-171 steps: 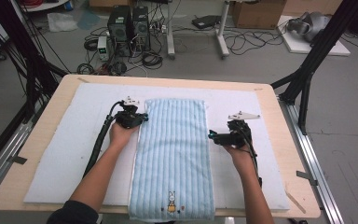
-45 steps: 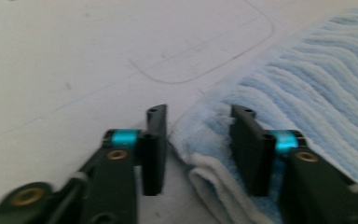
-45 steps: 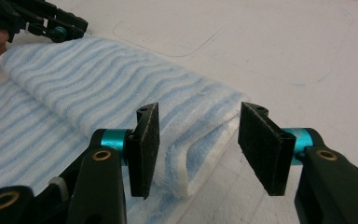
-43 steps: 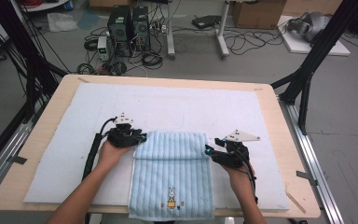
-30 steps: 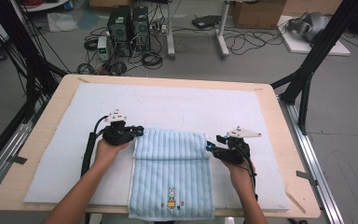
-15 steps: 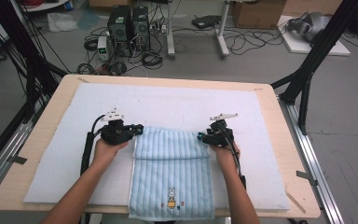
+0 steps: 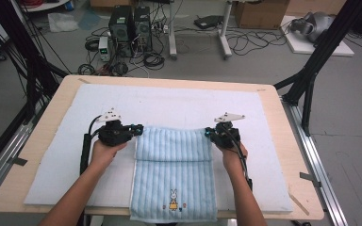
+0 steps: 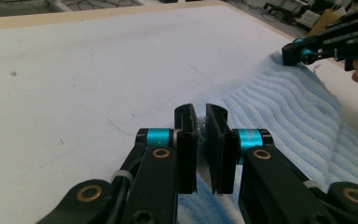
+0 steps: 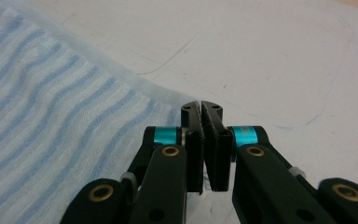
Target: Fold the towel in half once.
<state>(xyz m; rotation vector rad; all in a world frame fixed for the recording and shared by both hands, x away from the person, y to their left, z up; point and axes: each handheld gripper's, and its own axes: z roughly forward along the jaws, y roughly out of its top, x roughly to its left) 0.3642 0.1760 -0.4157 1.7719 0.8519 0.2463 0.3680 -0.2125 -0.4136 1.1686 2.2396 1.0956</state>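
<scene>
A light blue striped towel [image 7: 172, 183] with a small rabbit print lies on the white mat [image 7: 169, 101]. Its far part is doubled over into a short upper layer. My left gripper [image 7: 139, 128] is at the towel's far left corner, and in the left gripper view the gripper [image 8: 201, 116] pinches a bit of the towel [image 8: 279, 112] between nearly closed jaws. My right gripper [image 7: 208, 133] is at the far right corner. In the right gripper view that gripper [image 9: 201, 109] is shut on the edge of the towel [image 9: 51, 107]. The right gripper [image 8: 303, 51] also appears far off in the left gripper view.
The mat covers a wooden tabletop [image 7: 283, 122]. The towel's near end hangs over the front edge. Beyond the table stand black frame legs [image 7: 311, 70], computer boxes [image 7: 132, 23] and loose cables on the floor.
The towel went from lying flat to having its far end folded over. In the last second both grippers have moved slightly away from the person with the corners, and the right one has shifted left.
</scene>
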